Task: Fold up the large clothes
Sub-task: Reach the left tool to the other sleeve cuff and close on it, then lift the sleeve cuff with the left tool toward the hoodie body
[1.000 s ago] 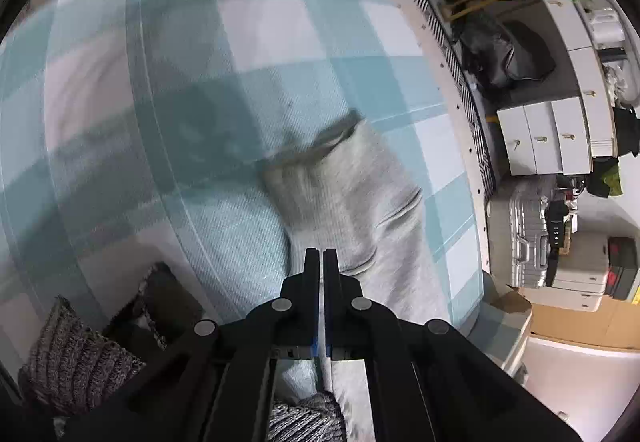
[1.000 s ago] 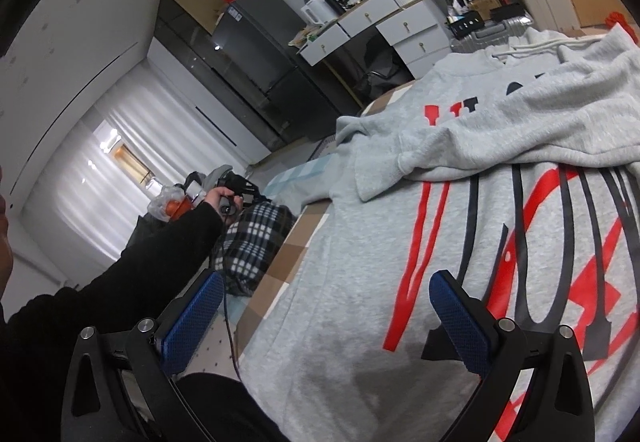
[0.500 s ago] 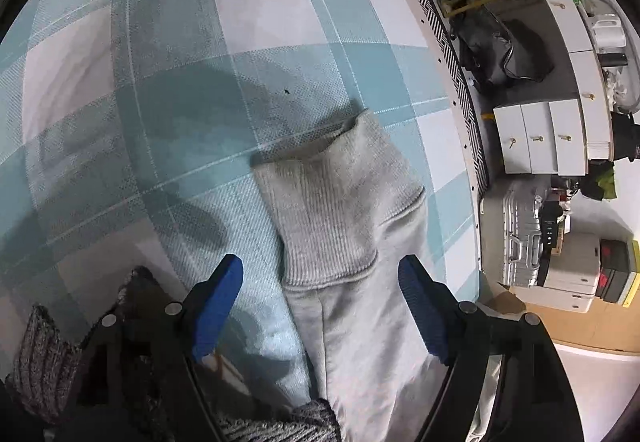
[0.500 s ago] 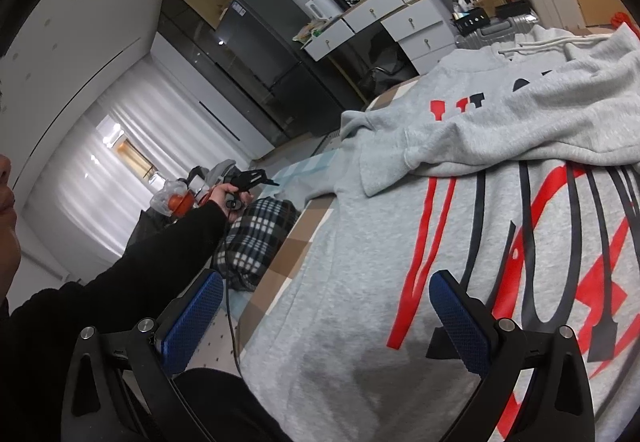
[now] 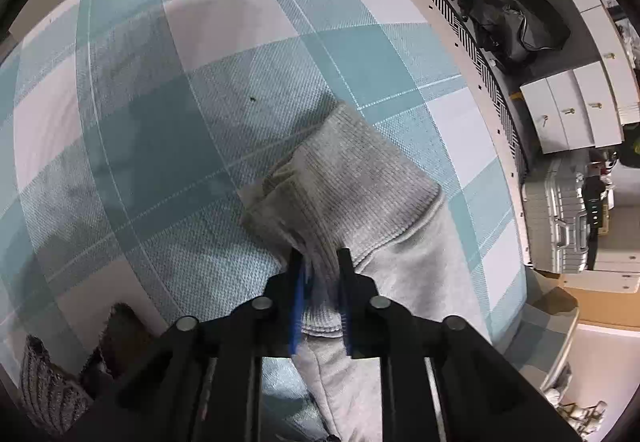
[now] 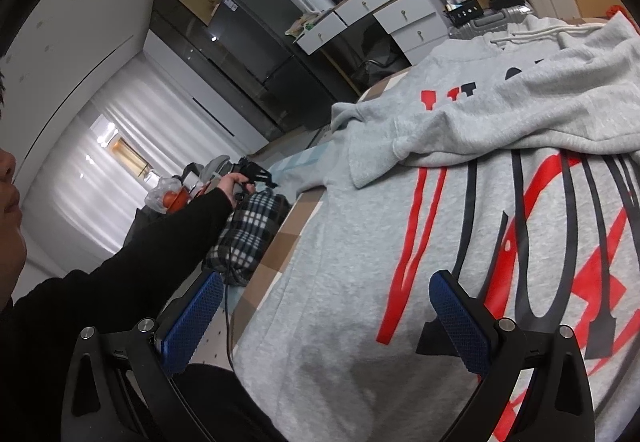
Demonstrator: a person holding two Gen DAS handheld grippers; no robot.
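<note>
Fingers of the left gripper (image 5: 320, 262) have just been closing and now pinch the ribbed cuff (image 5: 352, 177) of the grey sweatshirt's sleeve (image 5: 404, 282), bunching it up off the teal-and-white checked bed cover (image 5: 200, 121). Across the bed, the right gripper (image 6: 324, 306) hangs with its blue-padded fingers (image 6: 456, 314) spread wide and nothing between them, above the grey sweatshirt (image 6: 340, 282) with red and black lettering. That sweatshirt lies flat on the bed, its other sleeve (image 6: 520, 113) folded across the chest.
</note>
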